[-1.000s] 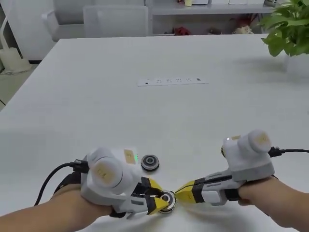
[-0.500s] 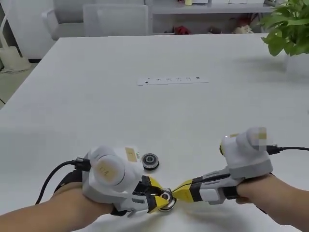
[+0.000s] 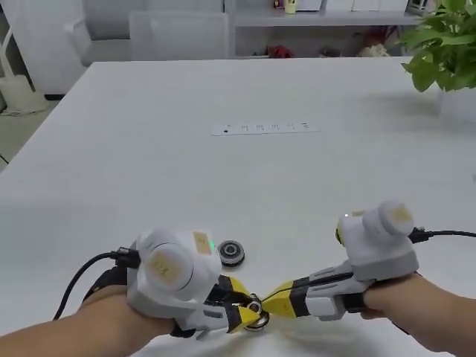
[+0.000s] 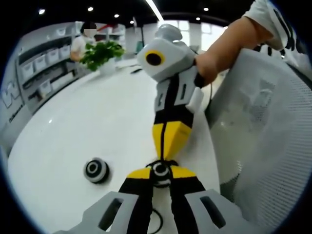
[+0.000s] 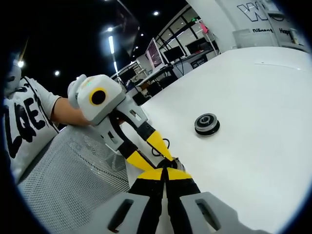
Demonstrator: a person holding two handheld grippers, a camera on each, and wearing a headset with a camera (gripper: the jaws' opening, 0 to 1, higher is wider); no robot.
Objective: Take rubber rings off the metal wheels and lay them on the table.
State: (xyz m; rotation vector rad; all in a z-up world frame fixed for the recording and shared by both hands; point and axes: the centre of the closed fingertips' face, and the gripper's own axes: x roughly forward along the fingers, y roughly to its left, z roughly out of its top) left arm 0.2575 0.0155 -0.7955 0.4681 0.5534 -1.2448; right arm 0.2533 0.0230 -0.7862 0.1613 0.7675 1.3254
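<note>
White table [image 3: 149, 163]; socket strip [image 3: 265, 126] mid-table; leafy plant [image 3: 439, 44] far right edge.

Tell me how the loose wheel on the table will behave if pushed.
The loose wheel lies flat on the table, so it should slide rather than roll. Its black rubber ring would probably drag on the smooth top. The metal core looks solid, so likely stiff and heavy for its size.
</note>
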